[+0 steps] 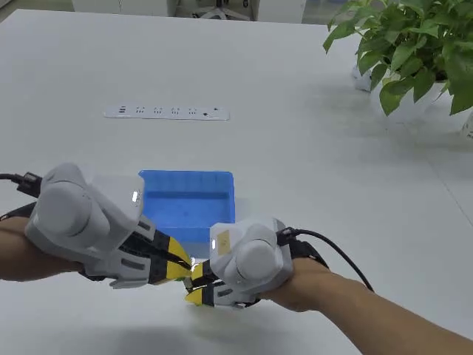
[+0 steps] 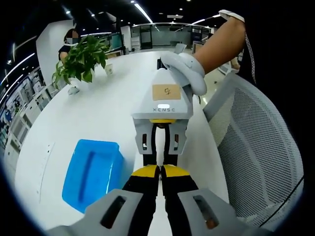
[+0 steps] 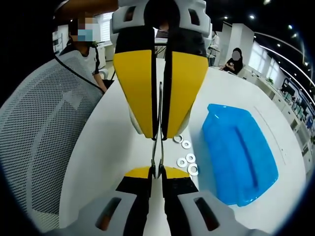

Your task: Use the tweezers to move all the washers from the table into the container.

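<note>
My two grippers meet tip to tip near the table's front edge, both shut on the thin metal tweezers (image 3: 159,123). The left gripper (image 1: 186,264) comes in from the left, its yellow jaws (image 2: 160,172) pressed together. Facing it from the right is the right gripper (image 1: 195,285), whose own yellow tips (image 3: 157,172) close around the tweezers' lower end. Several silver washers (image 3: 186,156) lie flat on the white table, right beside the blue container (image 3: 240,155). That container (image 1: 188,198) stands just behind the grippers and looks hollow and bare inside.
A white power strip (image 1: 166,112) lies farther back on the table. A potted green plant (image 1: 414,52) stands at the far right corner. A grey mesh chair (image 2: 256,147) sits off the table's near edge. People sit in the background.
</note>
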